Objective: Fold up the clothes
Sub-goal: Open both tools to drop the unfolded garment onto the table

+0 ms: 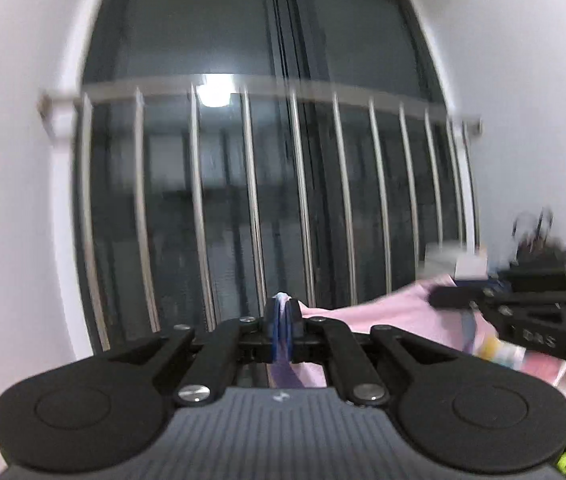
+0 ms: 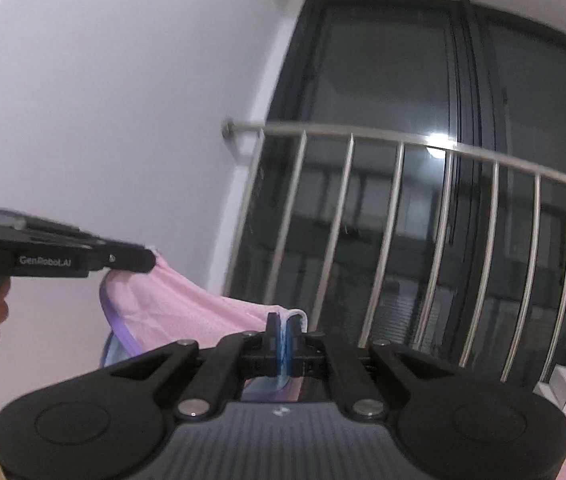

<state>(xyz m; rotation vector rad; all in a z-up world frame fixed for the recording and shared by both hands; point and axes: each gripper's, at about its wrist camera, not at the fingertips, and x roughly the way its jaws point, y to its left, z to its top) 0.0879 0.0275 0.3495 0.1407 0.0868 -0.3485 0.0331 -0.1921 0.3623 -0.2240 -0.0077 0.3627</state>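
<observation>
Two grippers are holding one pink mesh garment [image 2: 187, 304] aloft before a railed window [image 2: 423, 208]: left gripper [image 1: 282, 326] and right gripper [image 2: 283, 340] are clamping its purple-trimmed edge; its lower part is hanging unseen

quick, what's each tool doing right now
left tool: closed on an edge of the pink garment.
right tool: closed on another edge of the same pink garment, stretched between the two.
</observation>
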